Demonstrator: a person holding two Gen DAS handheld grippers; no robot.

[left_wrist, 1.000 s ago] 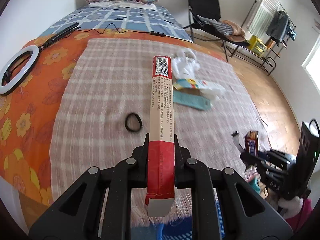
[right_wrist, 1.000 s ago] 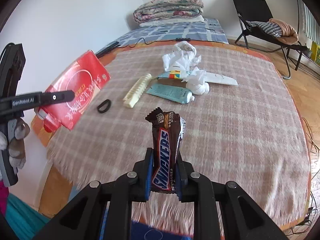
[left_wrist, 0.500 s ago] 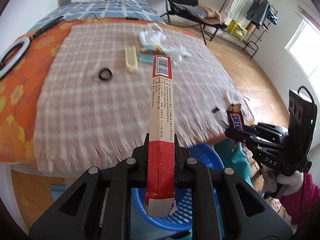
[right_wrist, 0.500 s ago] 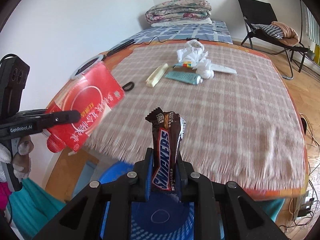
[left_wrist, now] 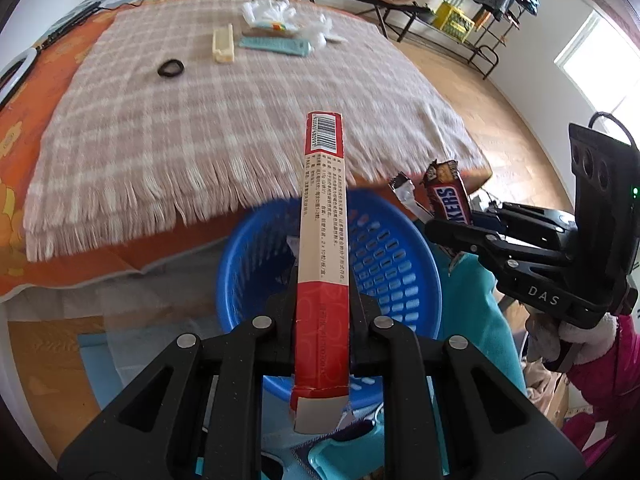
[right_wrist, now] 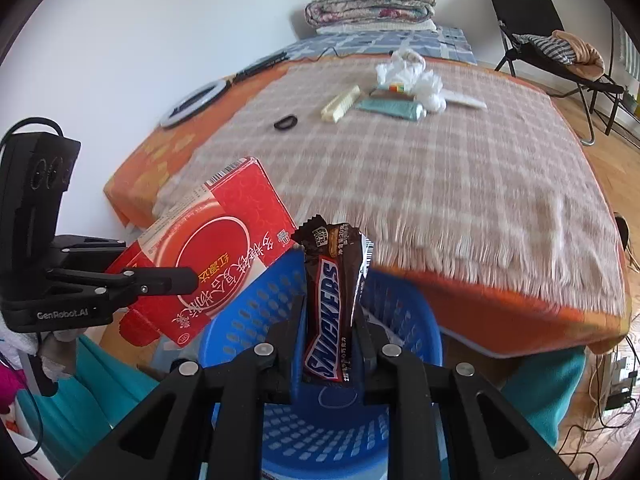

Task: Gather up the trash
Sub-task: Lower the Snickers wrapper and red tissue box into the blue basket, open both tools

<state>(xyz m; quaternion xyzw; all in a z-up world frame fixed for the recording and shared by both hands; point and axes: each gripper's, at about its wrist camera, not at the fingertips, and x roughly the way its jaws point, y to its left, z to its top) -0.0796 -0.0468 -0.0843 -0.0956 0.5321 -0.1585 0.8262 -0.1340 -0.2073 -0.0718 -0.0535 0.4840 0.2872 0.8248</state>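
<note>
Jaws of the left gripper (left_wrist: 322, 322) pinch the red carton (left_wrist: 323, 248) and jaws of the right gripper (right_wrist: 328, 334) pinch the Snickers wrapper (right_wrist: 330, 304), both above the blue basket (right_wrist: 404, 316); the long carton, if released while tilted, risks bridging the basket rim and tipping out.

"SNICKERS" runs in white letters up the candy bar wrapper (right_wrist: 329, 312) pinched in the right gripper (right_wrist: 328, 344), and part of that word, "KERS", shows again in the left wrist view. "GenRobot.AI" is printed on the black body of the left gripper (right_wrist: 176, 280). "DAS" sits on the right gripper's side frame. The red carton (left_wrist: 323, 264) carries a barcode at its far end, columns of small Chinese print down its beige edge, and large Chinese characters on its red face, too distorted to read.
</note>
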